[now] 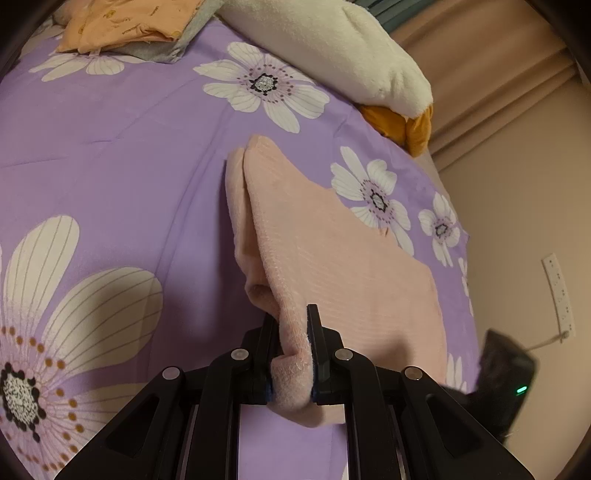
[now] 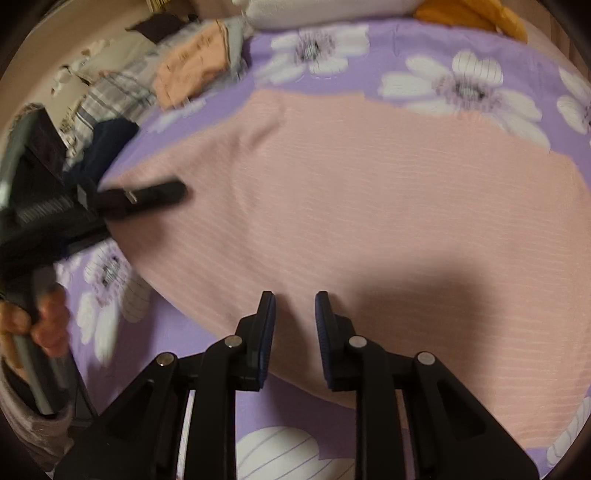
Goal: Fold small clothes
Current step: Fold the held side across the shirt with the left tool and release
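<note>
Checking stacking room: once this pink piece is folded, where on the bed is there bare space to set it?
The widest bare stretch of the quilt lies left of the pink garment, below the folded orange stack. It is crowded along the far edge: that stack, the white pillow and the mustard cloth.

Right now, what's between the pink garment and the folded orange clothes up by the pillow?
Only bare bedspread, purple with white flowers, lies between the pink garment and the folded orange clothes; nothing sits on that stretch. The left wrist view shows it best.
</note>
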The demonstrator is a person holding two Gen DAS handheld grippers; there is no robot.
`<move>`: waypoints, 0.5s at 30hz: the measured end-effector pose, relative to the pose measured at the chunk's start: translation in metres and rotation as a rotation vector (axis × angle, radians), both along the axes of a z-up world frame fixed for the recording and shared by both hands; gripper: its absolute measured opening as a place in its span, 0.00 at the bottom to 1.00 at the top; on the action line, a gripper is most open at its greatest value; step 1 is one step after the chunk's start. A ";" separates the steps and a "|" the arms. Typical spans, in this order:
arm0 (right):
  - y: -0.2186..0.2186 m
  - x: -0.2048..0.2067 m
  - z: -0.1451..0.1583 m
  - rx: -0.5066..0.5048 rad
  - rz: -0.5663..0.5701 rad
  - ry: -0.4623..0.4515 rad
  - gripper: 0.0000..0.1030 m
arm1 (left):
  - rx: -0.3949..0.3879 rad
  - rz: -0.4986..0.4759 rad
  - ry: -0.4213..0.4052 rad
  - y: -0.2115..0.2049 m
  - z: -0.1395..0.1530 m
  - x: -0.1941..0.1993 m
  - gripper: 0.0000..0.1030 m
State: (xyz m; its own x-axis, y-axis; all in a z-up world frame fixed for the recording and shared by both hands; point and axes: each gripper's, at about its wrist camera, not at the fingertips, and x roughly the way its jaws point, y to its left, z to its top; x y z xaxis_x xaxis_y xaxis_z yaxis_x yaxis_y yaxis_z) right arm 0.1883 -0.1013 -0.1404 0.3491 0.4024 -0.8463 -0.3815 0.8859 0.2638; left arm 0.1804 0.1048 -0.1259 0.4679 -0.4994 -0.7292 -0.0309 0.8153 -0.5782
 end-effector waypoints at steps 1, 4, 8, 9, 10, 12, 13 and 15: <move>0.000 0.000 -0.003 0.000 -0.003 0.000 0.22 | 0.003 0.002 0.003 -0.002 0.000 0.000 0.11; -0.007 -0.003 0.003 0.060 -0.010 -0.009 0.22 | 0.031 0.002 -0.005 -0.007 0.004 0.002 0.11; -0.027 -0.007 0.016 0.126 -0.048 -0.037 0.22 | 0.040 -0.006 -0.021 -0.016 0.015 0.006 0.11; -0.035 -0.008 0.019 0.142 -0.064 -0.045 0.22 | 0.046 -0.014 -0.029 -0.021 0.019 0.007 0.11; -0.046 -0.008 0.023 0.162 -0.089 -0.053 0.22 | 0.052 -0.024 -0.038 -0.026 0.023 0.009 0.11; -0.062 -0.010 0.027 0.192 -0.128 -0.060 0.22 | 0.066 -0.050 -0.057 -0.039 0.032 0.012 0.11; -0.072 -0.011 0.029 0.211 -0.149 -0.064 0.23 | 0.075 -0.059 -0.065 -0.044 0.035 0.013 0.11; -0.090 -0.011 0.032 0.243 -0.192 -0.072 0.23 | 0.091 -0.085 -0.079 -0.057 0.041 0.016 0.11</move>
State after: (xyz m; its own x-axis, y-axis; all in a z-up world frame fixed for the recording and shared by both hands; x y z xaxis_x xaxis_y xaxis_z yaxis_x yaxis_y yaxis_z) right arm 0.1774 -0.1909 -0.1087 0.4936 0.5110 -0.7038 -0.2386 0.8577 0.4554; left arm 0.1963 0.0474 -0.0847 0.4850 -0.4732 -0.7354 0.0831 0.8621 -0.4999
